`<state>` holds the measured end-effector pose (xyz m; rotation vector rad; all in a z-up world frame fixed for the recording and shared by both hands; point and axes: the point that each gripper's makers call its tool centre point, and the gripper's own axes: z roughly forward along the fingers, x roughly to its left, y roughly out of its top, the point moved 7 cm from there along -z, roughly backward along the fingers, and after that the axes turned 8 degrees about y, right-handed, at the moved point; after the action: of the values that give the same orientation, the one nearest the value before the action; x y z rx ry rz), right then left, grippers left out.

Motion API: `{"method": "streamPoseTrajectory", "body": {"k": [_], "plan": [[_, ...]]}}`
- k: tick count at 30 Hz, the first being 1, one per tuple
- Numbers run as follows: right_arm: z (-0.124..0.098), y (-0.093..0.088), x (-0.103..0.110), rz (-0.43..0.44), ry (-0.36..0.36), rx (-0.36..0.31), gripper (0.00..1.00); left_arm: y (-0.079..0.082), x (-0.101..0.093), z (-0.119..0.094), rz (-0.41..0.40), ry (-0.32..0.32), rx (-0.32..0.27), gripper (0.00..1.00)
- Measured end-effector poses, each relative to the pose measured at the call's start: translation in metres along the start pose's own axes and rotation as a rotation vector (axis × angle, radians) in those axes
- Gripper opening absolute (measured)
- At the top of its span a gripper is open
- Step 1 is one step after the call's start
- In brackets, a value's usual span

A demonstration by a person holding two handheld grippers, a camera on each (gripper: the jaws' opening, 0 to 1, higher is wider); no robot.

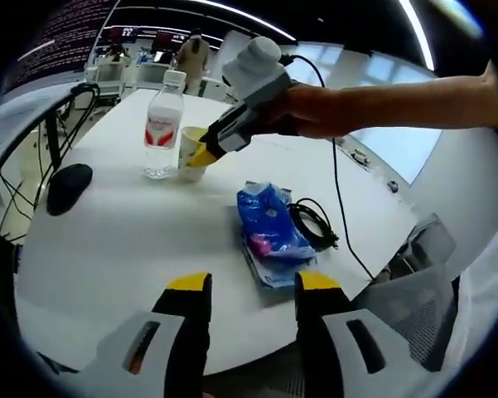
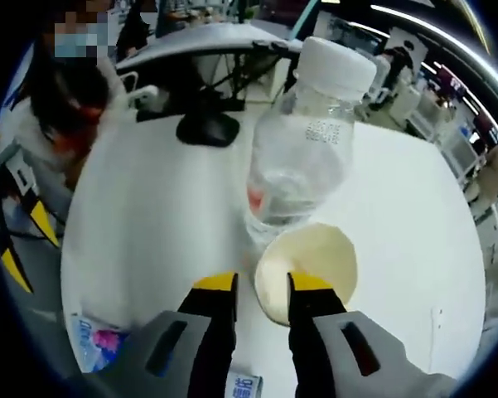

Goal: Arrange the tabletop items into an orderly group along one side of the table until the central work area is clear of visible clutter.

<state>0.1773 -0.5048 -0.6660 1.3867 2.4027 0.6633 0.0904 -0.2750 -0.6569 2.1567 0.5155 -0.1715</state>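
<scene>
Yellow-tipped fingers [image 2: 311, 286] pinch round paper cup [image 2: 315, 269] rim

The desk [image 1: 108, 240] has a smooth, matt white top. The water bottle [image 2: 302, 157] is clear, glossy plastic with a matt white plastic cap and a paper-like red and white label. The paper cup [image 2: 308, 282] beside it looks matt, cream inside. The tissue pack [image 1: 269, 228] is wrapped in shiny, crinkled blue plastic film. The cable [image 1: 315, 222] is black and rubbery. The mouse [image 1: 69, 186] is matt black plastic. Each hand-held gripper [image 1: 249, 286] has grey plastic jaws with yellow tips.
</scene>
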Motion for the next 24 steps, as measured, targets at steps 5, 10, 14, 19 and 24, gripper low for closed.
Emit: {"method": "streamPoseTrajectory", "body": {"k": [5,10,14,19,24], "plan": [[-0.007,-0.002,0.002,0.030,-0.006,-0.025,0.24,0.000,0.001,0.000,-0.002,0.003,0.001,0.39],[-0.015,-0.001,0.007,0.049,-0.010,-0.063,0.28,-0.001,0.001,0.000,0.012,0.009,0.008,0.39],[-0.020,0.000,0.011,0.048,-0.014,-0.081,0.28,-0.001,0.001,0.000,0.021,0.015,0.009,0.39],[-0.027,-0.003,0.016,0.088,-0.018,-0.119,0.30,-0.002,0.001,0.001,0.031,0.022,0.014,0.39],[-0.039,-0.007,0.021,0.153,-0.015,-0.176,0.33,-0.001,0.003,0.001,0.030,0.030,0.009,0.39]]}}
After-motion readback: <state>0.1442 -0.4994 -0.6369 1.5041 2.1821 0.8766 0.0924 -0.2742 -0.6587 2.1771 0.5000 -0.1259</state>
